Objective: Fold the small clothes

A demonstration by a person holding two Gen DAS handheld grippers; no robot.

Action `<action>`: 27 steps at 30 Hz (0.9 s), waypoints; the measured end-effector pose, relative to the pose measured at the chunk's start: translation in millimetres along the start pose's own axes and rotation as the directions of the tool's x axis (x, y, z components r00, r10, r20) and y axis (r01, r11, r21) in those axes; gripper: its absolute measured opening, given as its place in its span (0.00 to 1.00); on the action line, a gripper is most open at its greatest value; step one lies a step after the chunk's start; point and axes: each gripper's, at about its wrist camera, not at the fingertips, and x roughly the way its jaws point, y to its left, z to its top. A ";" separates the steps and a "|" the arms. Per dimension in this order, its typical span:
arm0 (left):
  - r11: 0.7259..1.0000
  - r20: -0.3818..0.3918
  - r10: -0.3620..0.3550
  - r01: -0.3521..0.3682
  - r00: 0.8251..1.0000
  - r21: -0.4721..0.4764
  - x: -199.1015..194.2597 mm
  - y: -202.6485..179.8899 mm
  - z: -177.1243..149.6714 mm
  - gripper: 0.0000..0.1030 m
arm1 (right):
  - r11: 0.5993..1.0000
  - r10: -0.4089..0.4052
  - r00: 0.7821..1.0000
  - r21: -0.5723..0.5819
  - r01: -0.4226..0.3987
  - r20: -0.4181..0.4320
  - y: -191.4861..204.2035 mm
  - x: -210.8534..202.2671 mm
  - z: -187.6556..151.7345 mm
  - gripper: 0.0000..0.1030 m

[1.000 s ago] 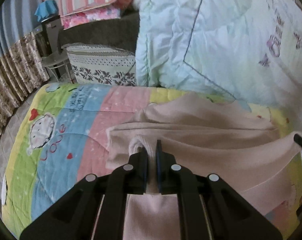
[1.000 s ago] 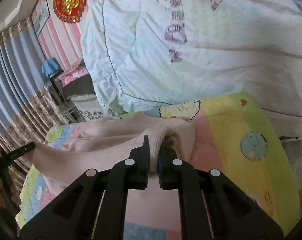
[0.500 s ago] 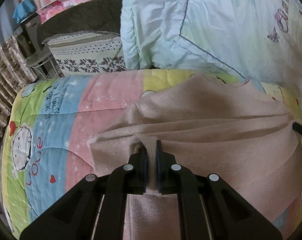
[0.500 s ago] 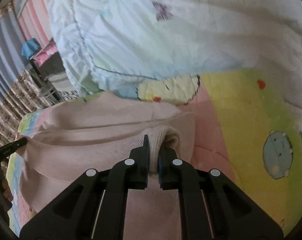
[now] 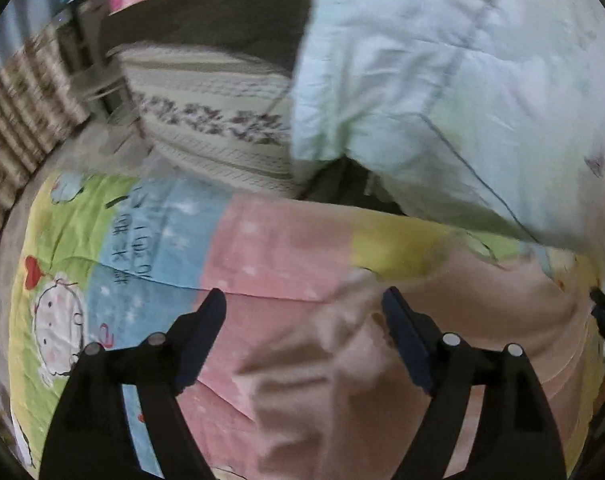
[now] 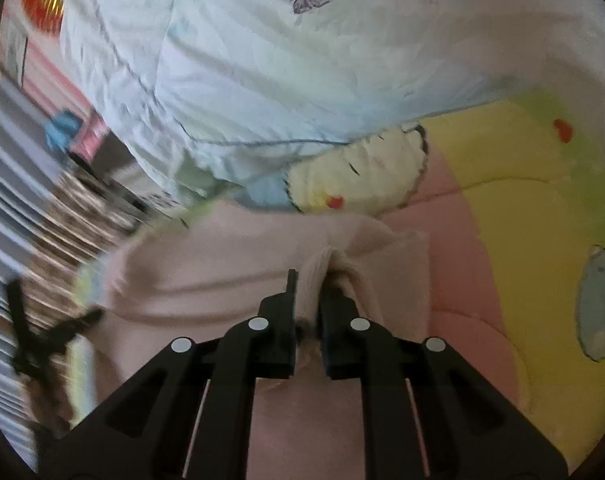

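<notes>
Bedding is filling both views: a bed is carrying a cartoon-print quilt (image 5: 150, 264) in green, blue, pink and yellow bands, and a pale blue-white duvet (image 5: 442, 80) is lying bunched across the far side, from 12 to 3 o'clock in the left wrist view. A patterned cushion (image 5: 214, 120) is lying beyond the quilt edge at 11 o'clock, beside striped curtains (image 5: 18, 120) at 9 o'clock; both are motion-blurred.

The pink garment (image 5: 442, 320) is lying on the quilt, spreading from the centre toward 4 o'clock in the left wrist view. In the right wrist view it is occupying the centre and the 8 o'clock area, with the yellow band of the quilt showing at 3 o'clock.

The left gripper (image 5: 304, 306) is standing with its fingers spread wide, having just been opening. Blurred garment fabric is lying below and between the fingers, and neither pad is pressing on it. The left finger is sitting over the bare pink quilt band, the right finger over the garment.

The right gripper (image 6: 307, 284) is holding its fingers nearly together, clamping a bunched fold of the garment (image 6: 222, 264). The fabric is rising in a small ridge out of the narrow gap at 12 o'clock of the fingertips.

The left gripper is also appearing at 8 o'clock in the right wrist view, at the garment's far edge; its outline is too blurred to read.
</notes>
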 end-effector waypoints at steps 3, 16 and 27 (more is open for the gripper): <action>1.000 0.032 0.023 -0.023 0.999 0.013 -9.1 4.5 -5.9 0.78 | 0.996 0.050 0.999 0.069 -0.049 -0.016 -8.3 8.8 23.9 0.17; 0.991 0.018 0.010 -0.013 1.000 0.135 15.8 -39.1 -53.0 0.14 | 0.984 -0.152 0.985 -0.082 0.159 0.083 -14.4 13.6 36.3 0.46; 0.997 0.102 0.059 -0.063 0.993 0.033 13.1 -16.6 -12.3 0.23 | 0.877 -0.258 0.952 -0.373 0.302 0.165 24.2 37.5 -3.9 0.07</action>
